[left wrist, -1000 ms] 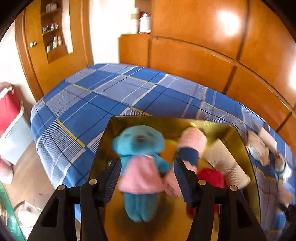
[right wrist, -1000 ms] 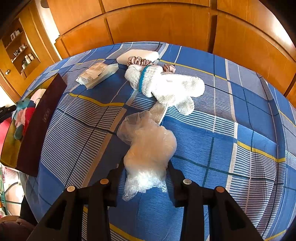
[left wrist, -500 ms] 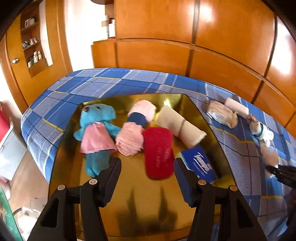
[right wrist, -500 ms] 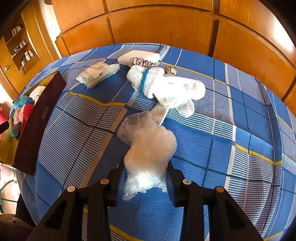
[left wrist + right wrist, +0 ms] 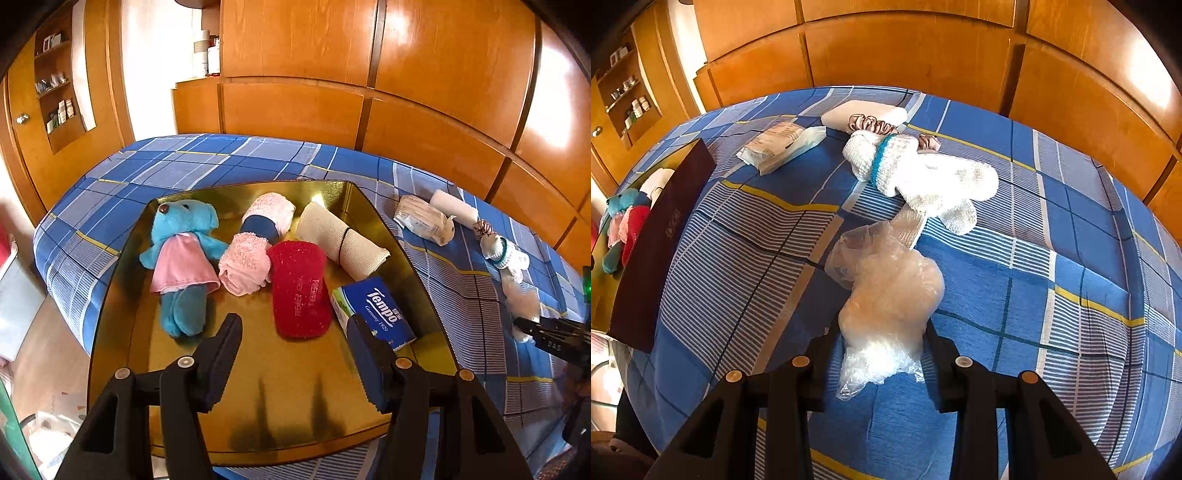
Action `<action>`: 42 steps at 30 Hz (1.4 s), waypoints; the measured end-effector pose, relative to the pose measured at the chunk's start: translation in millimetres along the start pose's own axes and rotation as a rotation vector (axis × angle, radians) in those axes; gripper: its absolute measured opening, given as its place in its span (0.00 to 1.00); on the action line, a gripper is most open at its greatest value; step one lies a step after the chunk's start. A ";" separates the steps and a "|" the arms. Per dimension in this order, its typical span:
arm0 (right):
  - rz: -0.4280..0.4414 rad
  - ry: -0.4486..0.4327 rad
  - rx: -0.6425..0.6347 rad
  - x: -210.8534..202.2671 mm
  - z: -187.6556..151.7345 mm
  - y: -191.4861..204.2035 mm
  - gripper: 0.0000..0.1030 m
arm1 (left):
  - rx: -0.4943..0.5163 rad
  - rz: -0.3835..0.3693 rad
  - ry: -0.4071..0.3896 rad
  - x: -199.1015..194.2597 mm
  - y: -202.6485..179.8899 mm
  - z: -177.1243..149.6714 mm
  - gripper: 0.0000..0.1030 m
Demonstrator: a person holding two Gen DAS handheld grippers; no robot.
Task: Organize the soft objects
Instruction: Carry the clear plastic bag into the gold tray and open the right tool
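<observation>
The crumpled clear plastic bag (image 5: 886, 295) lay on the blue plaid bed (image 5: 1052, 288), clamped between the partly closed fingers of the right hand-held gripper (image 5: 882, 332), just in front of a white knitted mitten (image 5: 934, 181). The gold tray (image 5: 288, 398) at the bed's edge held a blue plush toy (image 5: 184, 254), a pink rolled towel (image 5: 251, 254), a red pouch (image 5: 301, 291), a beige rolled bandage (image 5: 343, 240) and a blue tissue pack (image 5: 373, 310). The left hand-held gripper (image 5: 293, 332) hung above the tray, about half open, holding nothing.
</observation>
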State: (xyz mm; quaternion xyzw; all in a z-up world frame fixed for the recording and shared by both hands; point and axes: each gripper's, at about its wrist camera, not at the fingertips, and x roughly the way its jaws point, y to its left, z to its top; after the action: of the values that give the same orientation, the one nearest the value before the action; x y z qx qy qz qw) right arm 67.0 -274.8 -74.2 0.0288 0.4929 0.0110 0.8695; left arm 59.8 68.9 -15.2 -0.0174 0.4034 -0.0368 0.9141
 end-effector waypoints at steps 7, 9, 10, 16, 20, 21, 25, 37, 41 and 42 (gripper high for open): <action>-0.022 0.004 0.002 -1.4 0.6 3.5 0.35 | -0.011 -0.014 -0.011 -7.3 4.4 -3.7 0.58; -0.017 0.002 0.016 -4.3 1.0 3.8 0.34 | -0.015 -0.015 -0.014 -9.1 6.2 -4.3 0.58; -0.009 -0.003 0.023 -6.7 1.3 4.8 0.34 | -0.017 -0.013 -0.015 -9.8 7.4 -4.6 0.58; 0.044 -0.050 -0.005 -25.8 4.9 27.3 0.34 | -0.038 -0.002 -0.006 -9.3 17.3 -8.5 0.58; 0.127 -0.086 -0.038 -43.4 13.0 53.0 0.34 | -0.052 0.005 -0.004 -8.9 23.5 -10.5 0.58; 0.143 -0.092 -0.048 -46.1 14.9 58.4 0.34 | -0.055 0.006 -0.003 -8.6 24.6 -10.9 0.58; 0.246 -0.115 -0.104 -58.2 25.1 96.1 0.34 | -0.074 0.010 -0.009 -9.8 32.0 -11.1 0.58; 0.450 -0.037 -0.392 -37.8 28.6 247.4 0.34 | -0.188 0.093 -0.028 -18.8 84.2 -11.6 0.58; 0.419 0.026 -0.466 -13.4 22.3 278.5 0.35 | -0.203 0.102 -0.023 -18.4 91.5 -14.6 0.58; 0.392 0.042 -0.478 -5.2 20.5 281.8 0.35 | -0.203 0.101 -0.022 -18.1 92.0 -13.7 0.58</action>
State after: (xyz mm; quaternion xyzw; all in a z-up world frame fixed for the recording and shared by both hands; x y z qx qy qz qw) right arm 84.5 5.4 -42.1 -0.0823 0.4791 0.2947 0.8227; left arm 42.3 162.1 -16.7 -0.0901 0.3952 0.0506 0.9128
